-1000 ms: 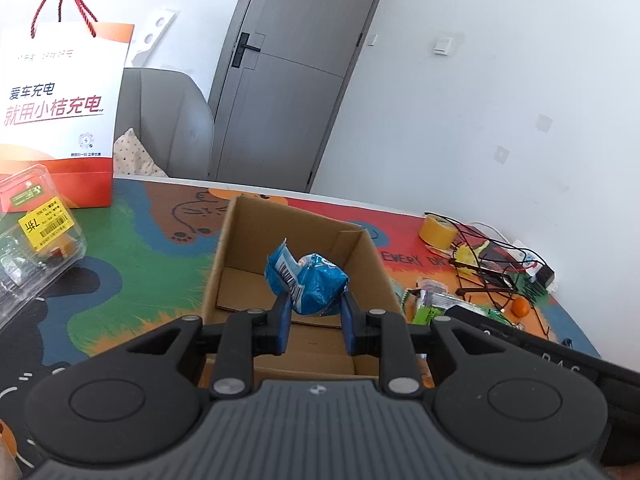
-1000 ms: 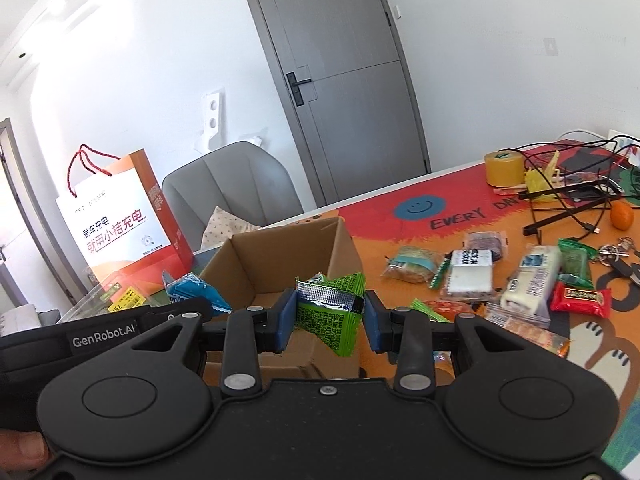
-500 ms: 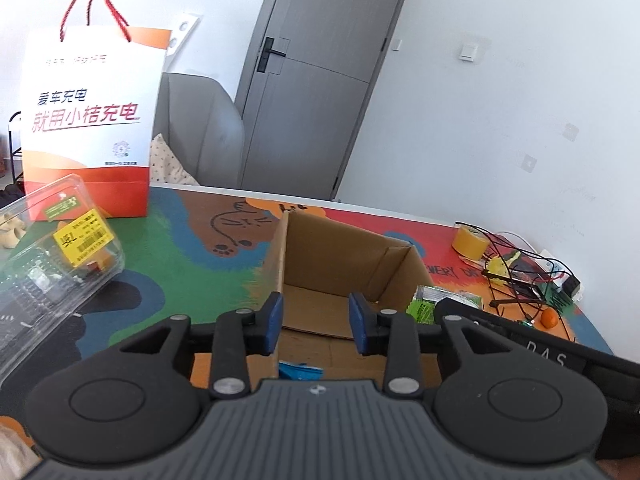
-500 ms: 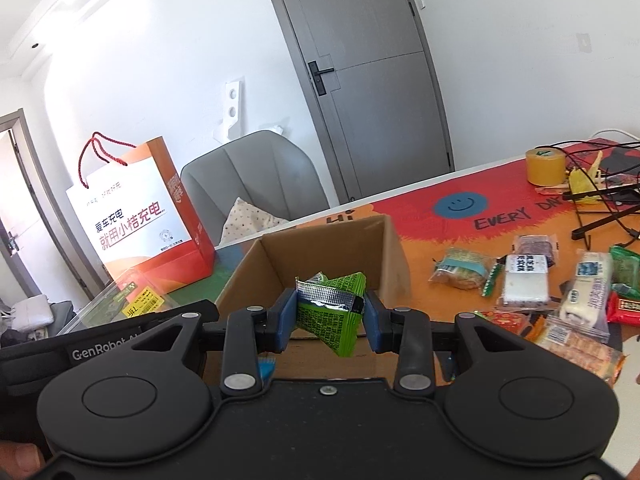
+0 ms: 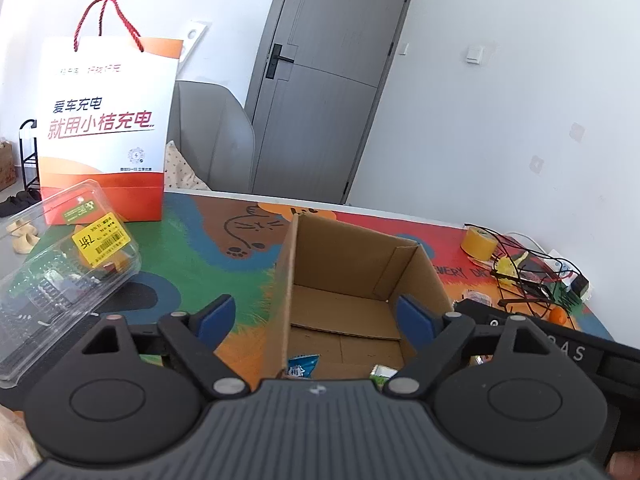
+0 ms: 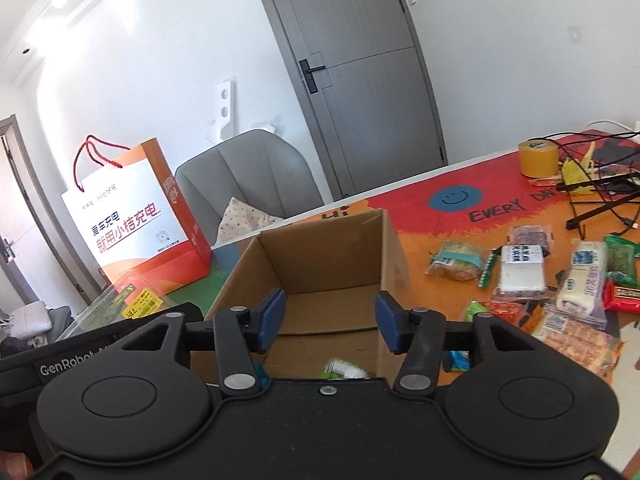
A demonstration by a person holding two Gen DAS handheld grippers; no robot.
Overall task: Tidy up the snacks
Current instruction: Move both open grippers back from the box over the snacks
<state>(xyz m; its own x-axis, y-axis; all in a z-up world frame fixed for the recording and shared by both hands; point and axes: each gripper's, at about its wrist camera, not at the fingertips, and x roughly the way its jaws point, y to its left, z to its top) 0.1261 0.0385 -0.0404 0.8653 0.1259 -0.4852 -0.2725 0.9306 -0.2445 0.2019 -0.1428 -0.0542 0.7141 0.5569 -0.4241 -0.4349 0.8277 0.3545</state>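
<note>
Low in both frames, the left gripper (image 5: 314, 318) and right gripper (image 6: 330, 322) have just been opening and hold nothing; the blue packet (image 5: 302, 366) and green packet (image 6: 344, 369) lie inside the cardboard box (image 6: 390, 248). Withdrawing carelessly could snag a wall, likely shifting the box.

The cardboard box (image 6: 320, 264) gapes open-topped; loose snacks (image 6: 560, 280) crowd its right, a clear container (image 5: 60, 280) its left.

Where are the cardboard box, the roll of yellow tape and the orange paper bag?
box (image 6: 352, 256): right wrist view, inner back wall.
tape (image 6: 538, 159): right wrist view, side of the roll.
bag (image 5: 106, 120): left wrist view, white front panel with the lettering.
</note>
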